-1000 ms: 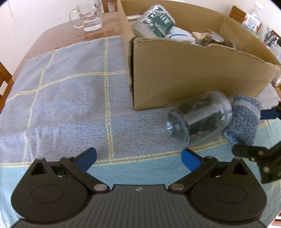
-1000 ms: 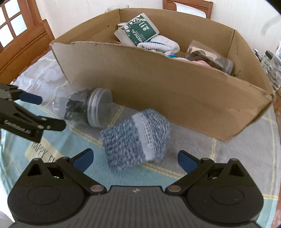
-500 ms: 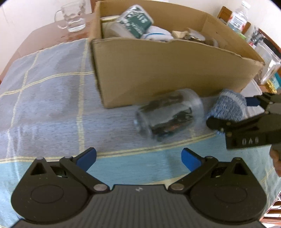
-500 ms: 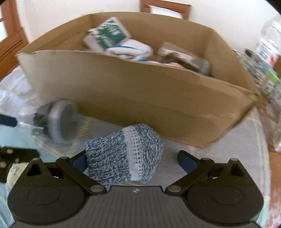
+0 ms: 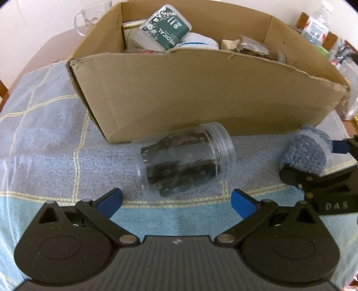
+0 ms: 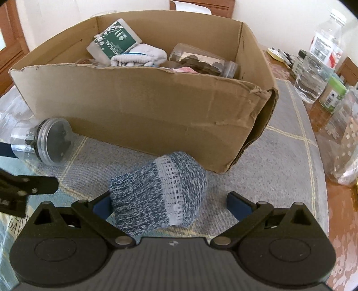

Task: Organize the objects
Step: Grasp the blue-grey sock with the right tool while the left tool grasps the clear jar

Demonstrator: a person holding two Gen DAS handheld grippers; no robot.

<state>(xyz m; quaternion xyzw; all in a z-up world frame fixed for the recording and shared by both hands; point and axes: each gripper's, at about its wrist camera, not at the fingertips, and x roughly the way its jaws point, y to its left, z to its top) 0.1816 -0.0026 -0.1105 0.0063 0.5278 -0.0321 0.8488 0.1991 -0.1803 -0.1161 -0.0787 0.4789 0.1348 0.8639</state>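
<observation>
A clear plastic jar (image 5: 186, 160) with dark contents lies on its side on the blue cloth, just ahead of my open left gripper (image 5: 176, 199) and between its fingers' line. A rolled blue-grey knitted sock (image 6: 160, 193) sits inside the wide jaws of my open right gripper (image 6: 169, 203), close to the left finger; touching cannot be told. The sock (image 5: 305, 152) and right gripper show at the right in the left wrist view. Behind both stands a cardboard box (image 6: 143, 107) holding a green "MEDICAL" pack (image 6: 114, 42), a white sock and a jar.
The jar (image 6: 43, 143) also lies at the left in the right wrist view, beside the left gripper's finger. Plastic bottles (image 6: 317, 65) and containers crowd the table's right edge. A glass mug (image 5: 89, 15) stands behind the box at the left.
Both grippers moved forward and rightward. The sock now sits deeper between the right gripper's fingers, and the jar is centred before the left gripper. Both stay open.
</observation>
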